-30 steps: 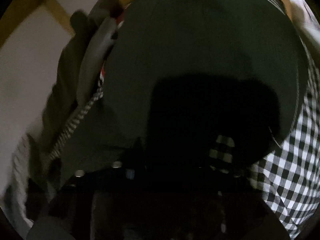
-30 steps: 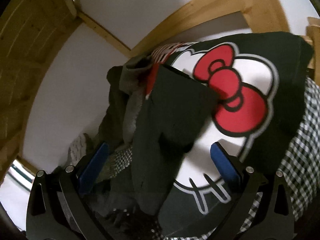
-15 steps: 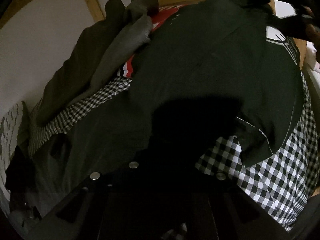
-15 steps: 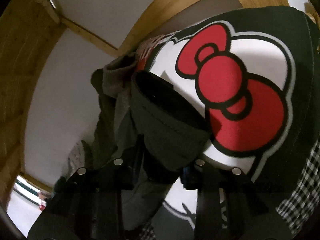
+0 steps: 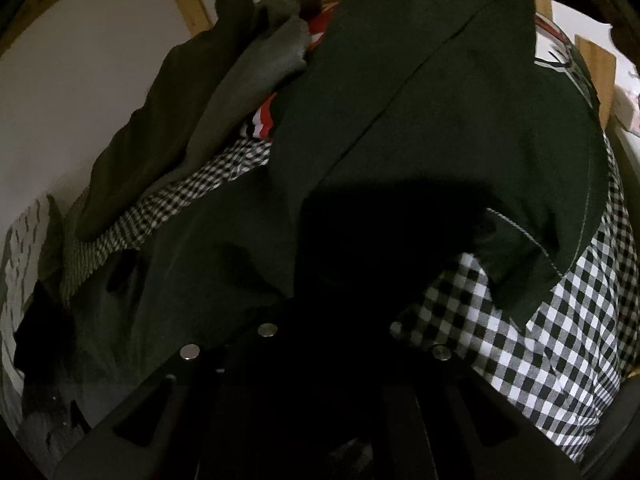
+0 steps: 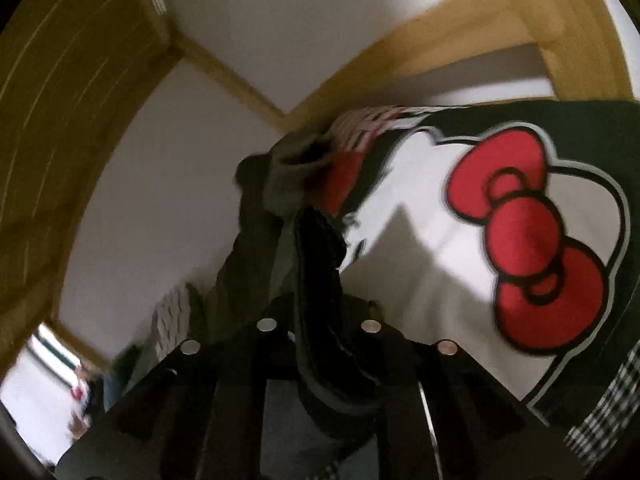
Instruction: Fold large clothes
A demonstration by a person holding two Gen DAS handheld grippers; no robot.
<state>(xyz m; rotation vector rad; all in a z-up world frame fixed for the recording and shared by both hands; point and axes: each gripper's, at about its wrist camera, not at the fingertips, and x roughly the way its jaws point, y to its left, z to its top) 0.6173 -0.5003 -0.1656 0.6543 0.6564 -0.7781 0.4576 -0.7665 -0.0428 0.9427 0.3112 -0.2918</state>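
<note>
Dark green T-shirt (image 5: 440, 128) drapes right over the left gripper (image 5: 344, 280), whose jaws sit lost in shadow beneath it, so I can't tell their state. Checked cloth (image 5: 540, 352) lies underneath. Over on the right, the right gripper (image 6: 320, 320) is pinched tight on the shirt's sleeve (image 6: 320, 264), red bow print (image 6: 528, 240) just beyond.

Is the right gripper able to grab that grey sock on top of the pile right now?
Probably not yet. The right gripper is shut on a fold of the dark green T-shirt, so its jaws are full. The grey sock sits beyond, uncovered.
</note>
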